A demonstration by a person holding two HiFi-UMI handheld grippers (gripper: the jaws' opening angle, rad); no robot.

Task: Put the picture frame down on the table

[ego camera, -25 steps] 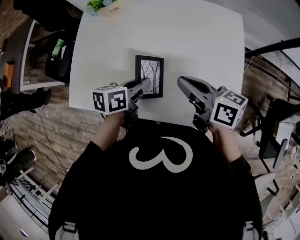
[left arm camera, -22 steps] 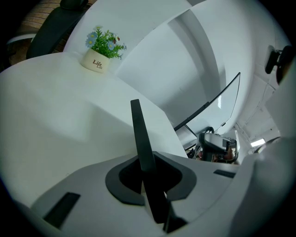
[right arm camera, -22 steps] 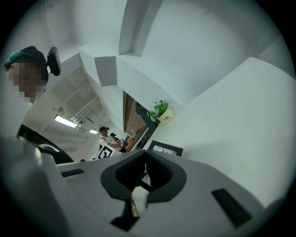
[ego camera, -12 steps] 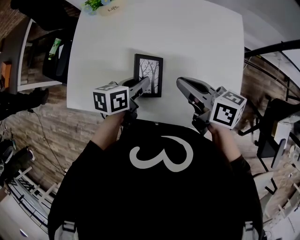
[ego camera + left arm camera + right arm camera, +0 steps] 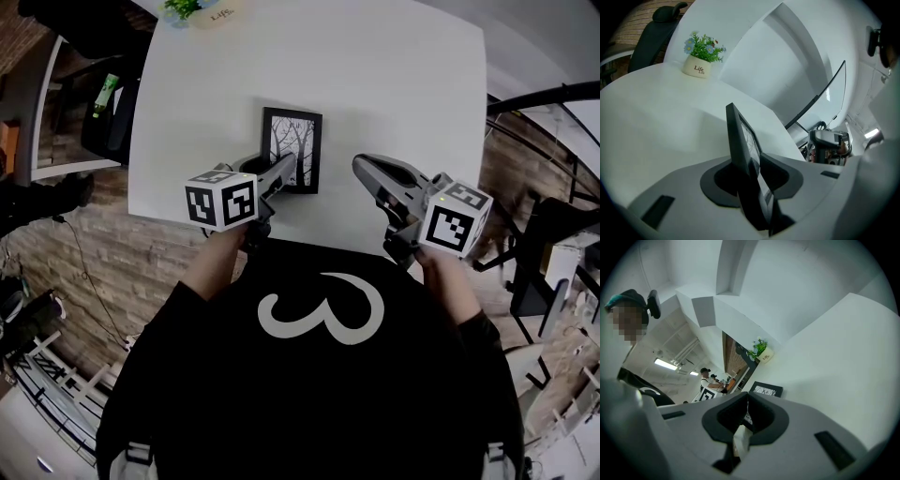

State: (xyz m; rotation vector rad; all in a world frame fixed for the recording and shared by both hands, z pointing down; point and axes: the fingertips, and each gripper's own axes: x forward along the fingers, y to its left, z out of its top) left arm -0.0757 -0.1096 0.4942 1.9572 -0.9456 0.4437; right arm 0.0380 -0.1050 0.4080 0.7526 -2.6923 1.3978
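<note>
Person standing at a white worktop (image 5: 394,84), the left tongs (image 5: 286,173) pinching a black picture frame (image 5: 292,141).

The worktop is filling the upper part of the head view, with the person's black shirt (image 5: 319,375) taking up the lower part. The left tongs are reaching over the near part of the worktop and clamping the near edge of the picture frame, which is standing edge-on between the jaws in the left gripper view. Whether the frame is touching the worktop cannot be told. The right tongs (image 5: 366,169) are hanging over the near edge, just right of the frame and apart from it, their jaws pressed together with nothing between them. A small potted plant (image 5: 202,11) is sitting at the far left corner of the worktop, well apart from the frame.
</note>
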